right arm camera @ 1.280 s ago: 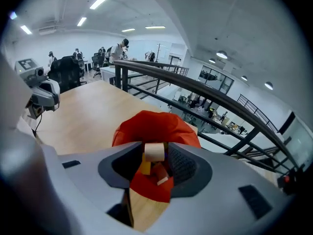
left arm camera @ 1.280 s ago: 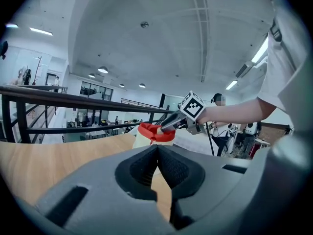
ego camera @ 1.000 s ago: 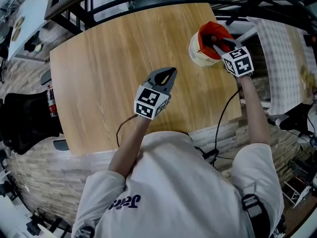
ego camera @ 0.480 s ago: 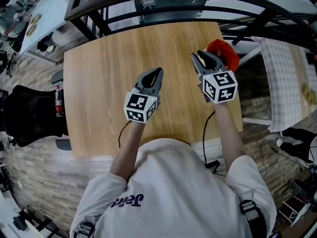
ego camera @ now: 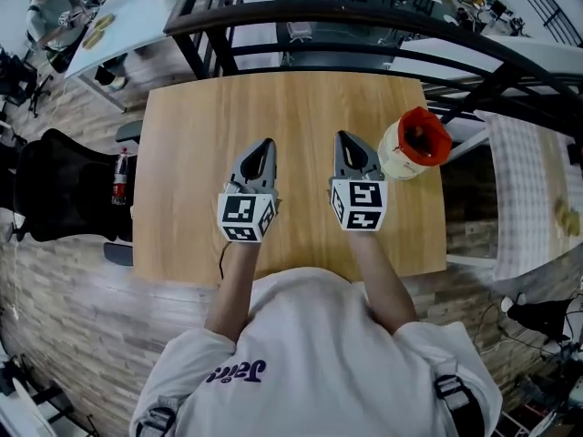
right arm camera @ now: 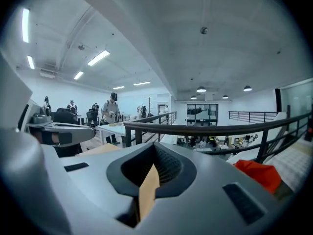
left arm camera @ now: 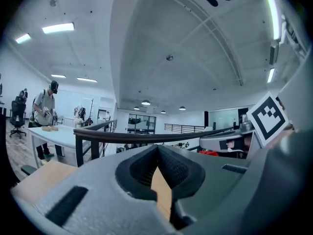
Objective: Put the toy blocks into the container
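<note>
The cream container (ego camera: 399, 157) stands near the table's right edge, its mouth filled with something red (ego camera: 424, 135); single blocks cannot be made out. The same red shape (right arm camera: 257, 173) shows low at the right of the right gripper view. I see no loose blocks on the wooden table (ego camera: 209, 116). My left gripper (ego camera: 260, 146) and right gripper (ego camera: 347, 138) hover side by side over the table's near middle, pointing away from me. Both are shut with nothing between the jaws, as the left gripper (left arm camera: 157, 148) and right gripper (right arm camera: 155, 148) appear in their own views. The container lies just right of the right gripper.
A dark metal railing (ego camera: 301, 12) runs behind the table's far edge. A black chair (ego camera: 55, 189) and a red bottle (ego camera: 118, 176) are at the left. A checked cloth (ego camera: 528, 208) lies to the right. People stand at distant tables (right arm camera: 113, 110).
My right gripper left the container's mouth, swung left and toward me, and closed its jaws; it now sits beside the left gripper. The left gripper barely moved.
</note>
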A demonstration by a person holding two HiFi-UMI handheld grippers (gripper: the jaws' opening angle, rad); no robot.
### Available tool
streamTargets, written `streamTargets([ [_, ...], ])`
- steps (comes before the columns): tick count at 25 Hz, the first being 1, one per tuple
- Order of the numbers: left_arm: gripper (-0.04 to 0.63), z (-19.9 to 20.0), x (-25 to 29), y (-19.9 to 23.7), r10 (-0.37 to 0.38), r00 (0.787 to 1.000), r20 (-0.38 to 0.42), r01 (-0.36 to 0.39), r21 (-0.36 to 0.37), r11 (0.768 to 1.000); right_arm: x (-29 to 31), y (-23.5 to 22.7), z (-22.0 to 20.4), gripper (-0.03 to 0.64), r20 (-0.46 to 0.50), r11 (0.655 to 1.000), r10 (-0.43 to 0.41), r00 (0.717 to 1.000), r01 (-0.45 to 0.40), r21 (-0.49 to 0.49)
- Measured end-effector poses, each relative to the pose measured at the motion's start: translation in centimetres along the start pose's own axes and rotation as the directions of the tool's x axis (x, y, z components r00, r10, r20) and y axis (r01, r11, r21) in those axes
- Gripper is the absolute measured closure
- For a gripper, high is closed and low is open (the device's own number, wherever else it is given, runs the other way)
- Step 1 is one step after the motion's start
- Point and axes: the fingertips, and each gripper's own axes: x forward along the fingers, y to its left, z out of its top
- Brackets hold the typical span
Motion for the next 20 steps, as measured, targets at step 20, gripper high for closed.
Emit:
streamTargets([
  [20, 0.583, -1.3, -5.8, -2.5, 0.034, 0.999, 0.013, -0.034, -0.031, 0.999, -6.2, 5.3, -2.9, 0.601, -0.024, 0.994, 0.104, 0.994, -0.103, 0.035],
])
